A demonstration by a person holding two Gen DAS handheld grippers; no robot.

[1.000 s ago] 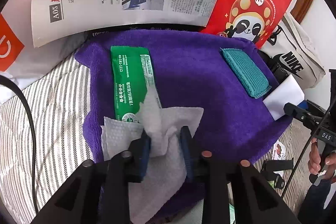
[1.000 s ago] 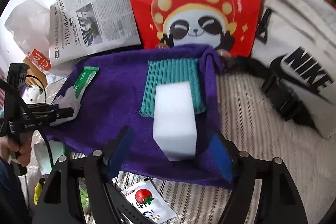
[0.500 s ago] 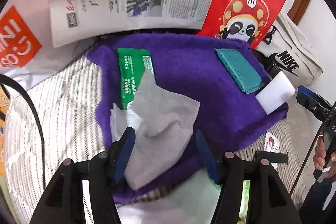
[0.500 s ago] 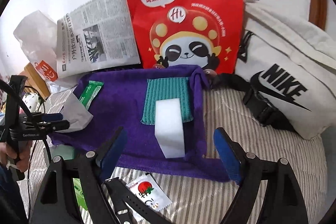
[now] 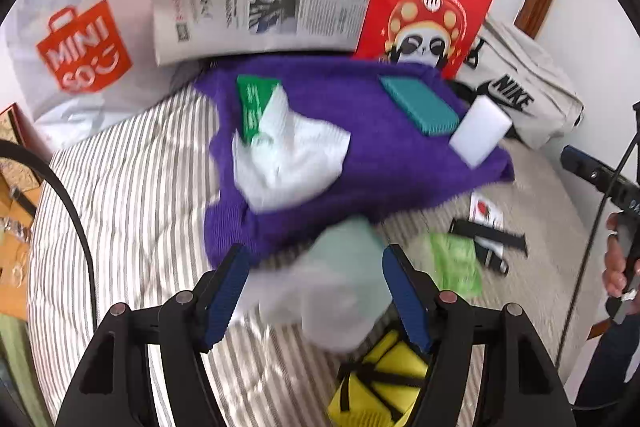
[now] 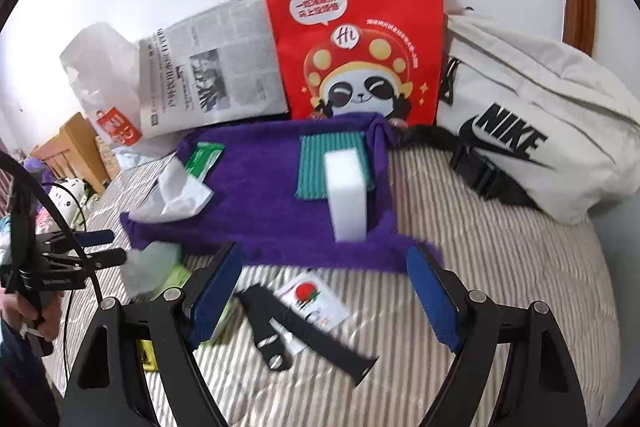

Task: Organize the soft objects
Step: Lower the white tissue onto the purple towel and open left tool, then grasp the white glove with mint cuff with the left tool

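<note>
Wipe (image 5: 288,155), sponge (image 6: 346,195) and green pack (image 5: 254,105) lay on the purple towel (image 5: 384,155); left gripper (image 5: 316,295), jaws just opening, and right gripper (image 6: 324,291) stood open, empty; strap (image 6: 304,335) and sachet (image 6: 314,299) remained.

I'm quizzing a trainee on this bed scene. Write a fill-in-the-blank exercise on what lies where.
1. The white foam block lies partly on the ribbed teal cloth, both on a ____ towel.
2. The crumpled white tissue partly covers a ____ wipes packet.
3. The red paper bag shows a cartoon ____.
4. The black watch strap lies on the striped bedding, ____ the towel.

Missing: purple; green; panda; off
</note>
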